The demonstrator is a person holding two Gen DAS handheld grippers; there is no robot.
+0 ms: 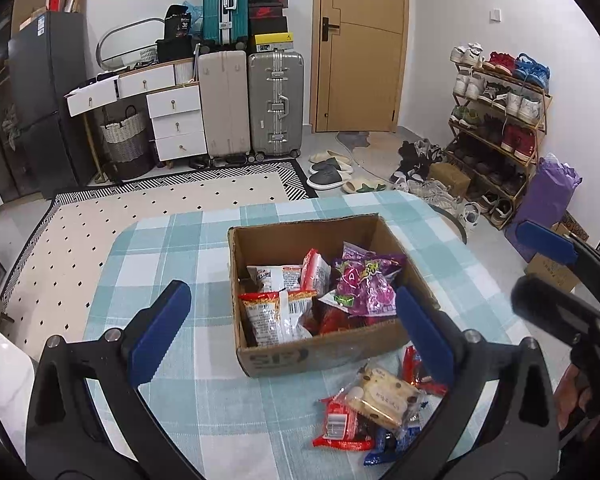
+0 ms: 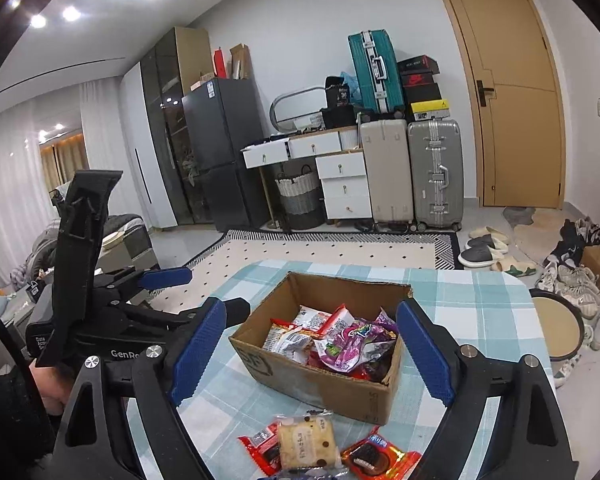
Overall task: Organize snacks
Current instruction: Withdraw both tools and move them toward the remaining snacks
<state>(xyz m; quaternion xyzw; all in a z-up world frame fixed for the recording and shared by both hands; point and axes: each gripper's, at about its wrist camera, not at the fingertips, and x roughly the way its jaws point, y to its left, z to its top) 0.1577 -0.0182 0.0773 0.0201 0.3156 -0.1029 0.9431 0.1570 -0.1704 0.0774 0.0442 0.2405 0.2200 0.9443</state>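
Note:
An open cardboard box (image 1: 320, 354) (image 2: 300, 380) stands on the checked tablecloth and holds several snack packets, among them a purple bag (image 1: 366, 284) (image 2: 356, 344) and a red and white packet (image 1: 278, 314). A small pile of loose snacks lies on the cloth in front of the box: a clear-wrapped biscuit (image 1: 382, 398) (image 2: 306, 442), red packets (image 1: 340, 424) (image 2: 262, 450) and an orange cookie packet (image 2: 378, 458). My left gripper (image 1: 292, 344) is open and empty above the box's near edge. My right gripper (image 2: 310, 360) is open and empty above the box and pile. The right gripper also shows at the right edge of the left wrist view (image 1: 560, 280).
The table (image 1: 172, 248) (image 2: 480, 312) has a blue and white checked cloth. A round stool (image 2: 556, 328) stands to its right. Beyond lie a patterned rug (image 1: 140, 208), suitcases (image 1: 276, 104), a drawer unit, slippers, a shoe rack (image 1: 496, 120) and a closed door.

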